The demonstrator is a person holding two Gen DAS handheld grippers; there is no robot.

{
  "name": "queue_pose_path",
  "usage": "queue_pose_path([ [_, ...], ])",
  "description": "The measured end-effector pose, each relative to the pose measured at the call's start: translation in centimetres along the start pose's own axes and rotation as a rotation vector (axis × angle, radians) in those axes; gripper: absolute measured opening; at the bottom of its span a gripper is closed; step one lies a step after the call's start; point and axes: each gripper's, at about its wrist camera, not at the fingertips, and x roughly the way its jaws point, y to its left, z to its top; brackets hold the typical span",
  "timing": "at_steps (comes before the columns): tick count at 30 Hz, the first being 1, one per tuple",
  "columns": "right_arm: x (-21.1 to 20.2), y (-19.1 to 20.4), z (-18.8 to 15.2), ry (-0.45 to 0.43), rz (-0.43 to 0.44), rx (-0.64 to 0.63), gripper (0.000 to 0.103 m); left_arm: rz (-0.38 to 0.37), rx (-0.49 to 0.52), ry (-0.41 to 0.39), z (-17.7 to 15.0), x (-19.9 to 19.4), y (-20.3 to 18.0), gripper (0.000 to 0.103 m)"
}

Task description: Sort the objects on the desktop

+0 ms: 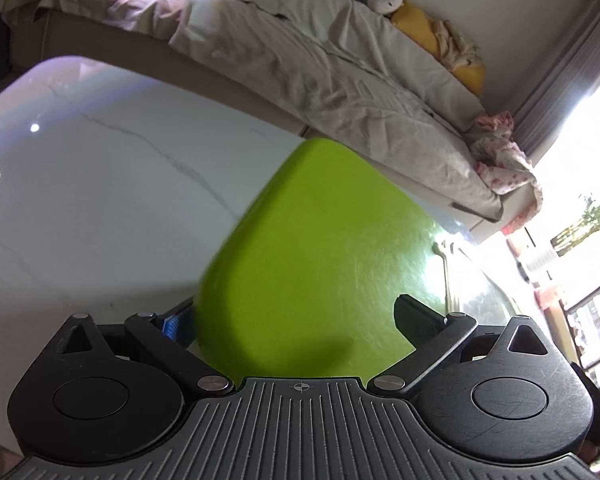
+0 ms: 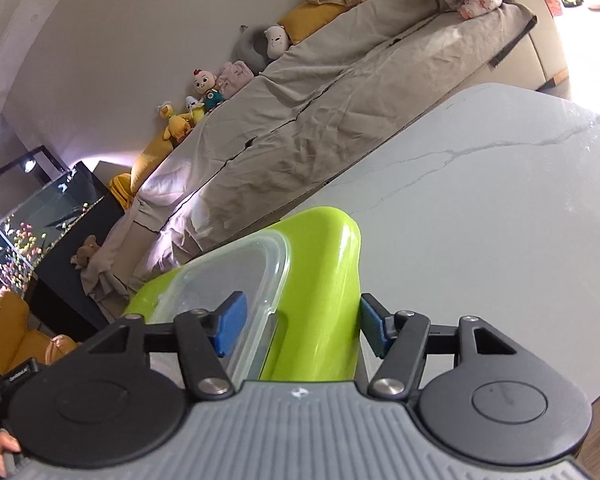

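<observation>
Between both tilted grippers sits the green container [image 2: 332, 280].

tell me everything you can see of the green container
The green container is glossy lime plastic with rounded corners and a thick rolled rim, tilted above the marble table. A clear plastic lid or tray lies against it. The right gripper straddles its rim; the left gripper brackets its smooth wall.

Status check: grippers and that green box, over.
Left gripper straddling the green box; grip unclear. Right gripper shut across box wall, one pad inside against the clear lid. Table ahead bare.
</observation>
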Motion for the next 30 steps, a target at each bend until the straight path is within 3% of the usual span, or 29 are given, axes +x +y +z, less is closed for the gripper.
queue_pose_path([
  [7,-0.5,1.4,-0.6,0.0,-0.04,-0.073,0.076,0.01,-0.02,-0.006,1.0,-0.1,0.6,0.102],
  [16,-1.6,2.3,-0.5,0.01,-0.027,-0.081,0.082,0.026,-0.001,-0.016,3.0,1.5,-0.1,0.103],
  [22,-3.1,0.1,-1.4,0.006,-0.001,0.08,0.087,0.002,-0.007,-0.032,4.3,2.5,-0.3,0.103],
  [25,-3.8,-1.6,-3.0,0.008,0.048,0.196,0.083,0.002,0.016,-0.04,4.8,3.2,-0.6,0.103],
  [26,-3.9,-1.6,-3.3,0.003,0.056,0.188,0.08,0.003,0.023,-0.04,4.9,3.5,-0.6,0.103],
  [28,-4.1,-0.9,-3.8,-0.012,0.054,0.119,0.064,0.008,0.031,-0.039,4.9,3.9,-0.8,0.103],
  [30,-4.1,-0.4,-3.3,-0.017,0.031,0.074,0.064,0.021,0.045,-0.047,4.4,3.7,-1.1,0.101],
])
